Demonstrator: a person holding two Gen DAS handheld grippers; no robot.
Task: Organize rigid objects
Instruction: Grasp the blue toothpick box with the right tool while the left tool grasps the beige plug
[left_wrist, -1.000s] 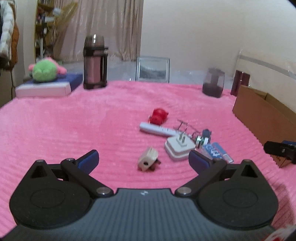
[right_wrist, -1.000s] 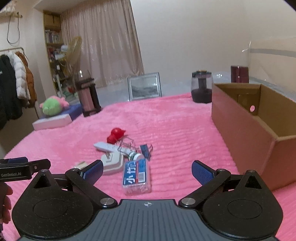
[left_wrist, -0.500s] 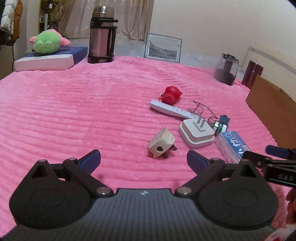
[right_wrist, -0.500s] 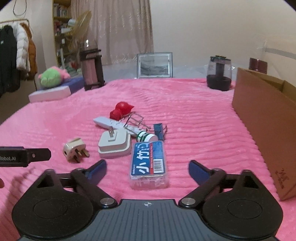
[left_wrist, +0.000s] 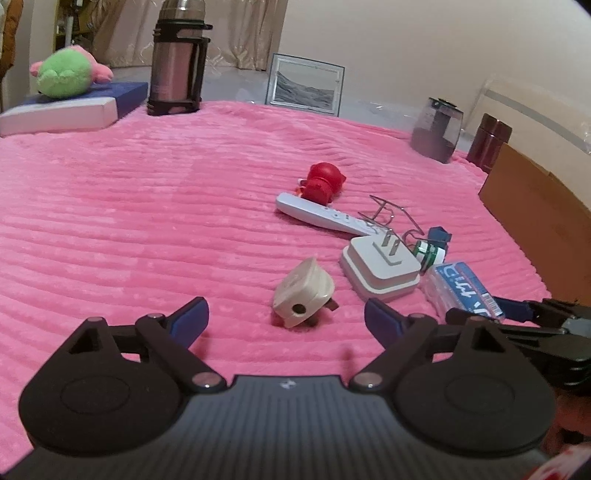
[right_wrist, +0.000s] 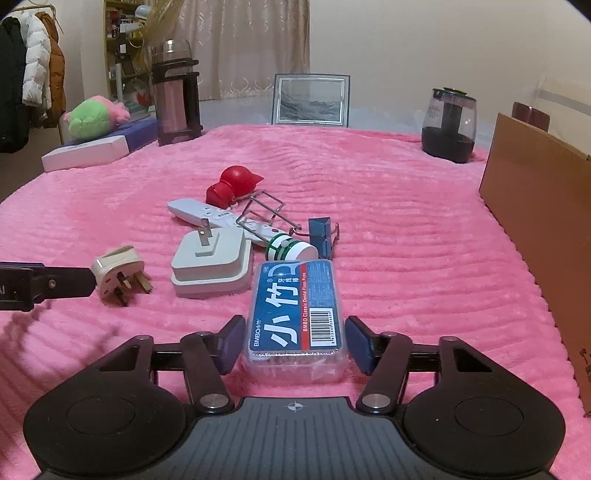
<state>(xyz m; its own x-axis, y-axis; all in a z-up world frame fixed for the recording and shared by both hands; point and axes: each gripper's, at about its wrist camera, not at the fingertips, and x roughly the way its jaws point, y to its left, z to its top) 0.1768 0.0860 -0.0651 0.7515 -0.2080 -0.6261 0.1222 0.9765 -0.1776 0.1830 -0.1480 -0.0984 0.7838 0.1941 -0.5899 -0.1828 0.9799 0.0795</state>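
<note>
A cream three-pin plug (left_wrist: 303, 295) lies on the pink blanket (left_wrist: 147, 221) just ahead of my left gripper (left_wrist: 286, 319). Its jaws are closing, and both blue pads still stand apart from the plug. My right gripper (right_wrist: 295, 345) is closing around a clear floss-pick box with a blue label (right_wrist: 295, 306), and its pads lie against the box's two long sides. Beyond them are a white adapter (right_wrist: 212, 266), a white remote (right_wrist: 199, 214), a red figurine (right_wrist: 232, 186), a blue binder clip (right_wrist: 321, 232) and a small green-capped bottle (right_wrist: 290, 249).
An open cardboard box (right_wrist: 535, 221) stands at the right edge of the blanket. At the back are a steel thermos (left_wrist: 177, 62), a framed picture (left_wrist: 304, 85), a dark jar (left_wrist: 436, 129) and a green plush (left_wrist: 66, 74) on a flat box.
Both grippers have come down and forward to the objects. The right jaws narrowed from wide open to the floss-pick box's sides. The left jaws narrowed slightly around the plug.
</note>
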